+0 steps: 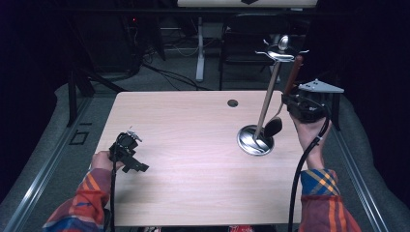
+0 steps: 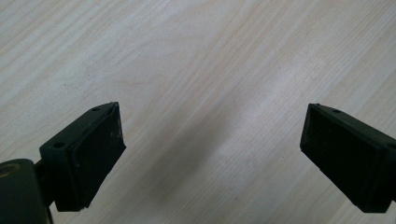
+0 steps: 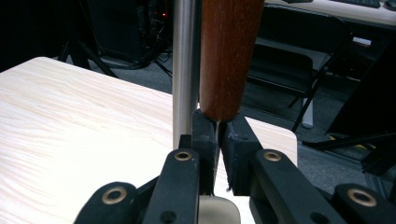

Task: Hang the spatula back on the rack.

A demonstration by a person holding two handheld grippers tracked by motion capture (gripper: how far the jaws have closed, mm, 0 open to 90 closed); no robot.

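A metal utensil stand (image 1: 267, 99) with a round shiny base (image 1: 251, 141) and hooks at its top stands at the table's right. A utensil with a brown wooden handle (image 1: 294, 73) and a black head (image 1: 273, 126) hangs slanted beside the pole. My right gripper (image 1: 289, 100) is shut on the thin metal shank just below that handle. In the right gripper view the jaws (image 3: 217, 128) pinch the shank, with the wooden handle (image 3: 227, 56) above and the stand's pole (image 3: 183, 70) close on the left. My left gripper (image 1: 128, 151) hovers open over bare wood (image 2: 212, 140) near the table's left edge.
The light wooden table (image 1: 193, 159) has a small round hole (image 1: 232, 103) near its far edge. Beyond the table are a dark chair (image 1: 246, 43), a white desk leg (image 1: 199, 53) and cables on the floor.
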